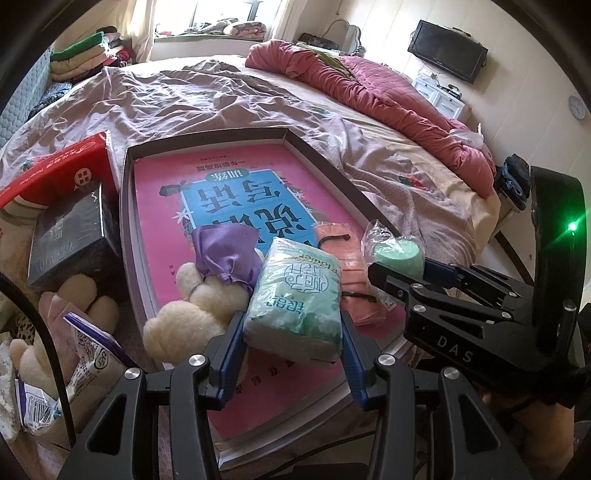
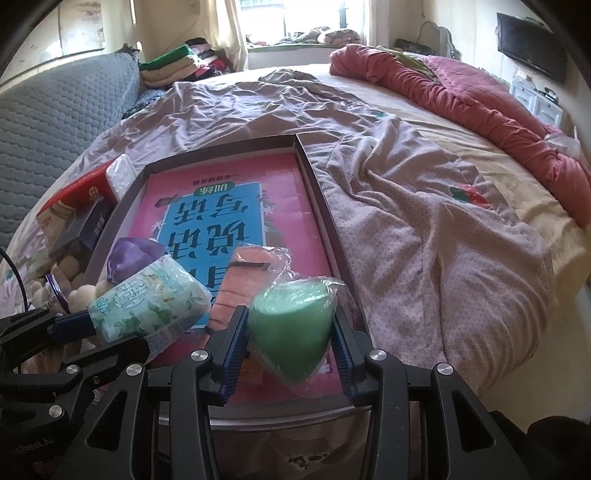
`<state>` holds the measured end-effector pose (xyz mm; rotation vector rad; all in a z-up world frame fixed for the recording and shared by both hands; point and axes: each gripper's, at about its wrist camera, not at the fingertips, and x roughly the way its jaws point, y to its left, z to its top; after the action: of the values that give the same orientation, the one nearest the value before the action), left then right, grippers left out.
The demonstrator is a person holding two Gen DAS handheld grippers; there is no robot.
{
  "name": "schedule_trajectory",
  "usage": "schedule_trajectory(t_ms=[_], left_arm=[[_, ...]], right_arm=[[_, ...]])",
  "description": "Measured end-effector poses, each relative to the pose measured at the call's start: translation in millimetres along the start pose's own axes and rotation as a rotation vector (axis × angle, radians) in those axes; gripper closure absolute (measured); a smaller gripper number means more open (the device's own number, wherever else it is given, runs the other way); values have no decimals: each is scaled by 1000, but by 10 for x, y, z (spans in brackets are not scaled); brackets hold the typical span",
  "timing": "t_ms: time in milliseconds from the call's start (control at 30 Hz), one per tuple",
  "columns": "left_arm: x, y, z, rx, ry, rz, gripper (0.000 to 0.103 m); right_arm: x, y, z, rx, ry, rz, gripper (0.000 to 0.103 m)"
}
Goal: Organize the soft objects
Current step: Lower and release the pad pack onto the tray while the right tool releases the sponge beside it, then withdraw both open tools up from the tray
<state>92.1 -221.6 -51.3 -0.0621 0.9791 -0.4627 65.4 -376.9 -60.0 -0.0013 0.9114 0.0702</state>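
From the left wrist, the left gripper has its blue pads pressed against both sides of a green-printed tissue pack, held partway open over the near end of a shallow grey tray whose floor is a pink and blue book cover. In the tray lie a cream plush toy with a purple satin pouch on it, and an orange folded cloth in clear wrap. To the right, the right gripper holds a green roll in plastic. Left of the tray sit a black box and a red carton. All of this rests on a bed with a crumpled mauve sheet — a red quilt is bunched along the far side, a dark screen hangs on the wall, and folded clothes are stacked near a bright window. From the right wrist, the right gripper is about half open, with its pads against the flanks of the green roll in plastic above the tray's near right corner. The tissue pack shows at the left, in the left gripper. A grey quilted headboard runs along the left, and the mauve sheet spreads right towards the red quilt.
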Motion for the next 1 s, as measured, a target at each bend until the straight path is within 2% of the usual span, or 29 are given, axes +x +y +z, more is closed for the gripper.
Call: schedule_trajectory(t_ms=[100, 200, 367, 1000], left_arm=[[0, -6, 5, 4, 0, 0, 55], [4, -25, -2, 11, 2, -1, 53], [41, -32, -19, 0, 25, -42, 51], [-88, -91, -22, 42, 1, -5, 38]], right_arm=[[-5, 10, 9, -4, -5, -7, 58], [-25, 15, 14, -4, -11, -10, 52], [-67, 14, 29, -3, -23, -12, 48], [-197, -110, 45, 63, -48, -31, 43]])
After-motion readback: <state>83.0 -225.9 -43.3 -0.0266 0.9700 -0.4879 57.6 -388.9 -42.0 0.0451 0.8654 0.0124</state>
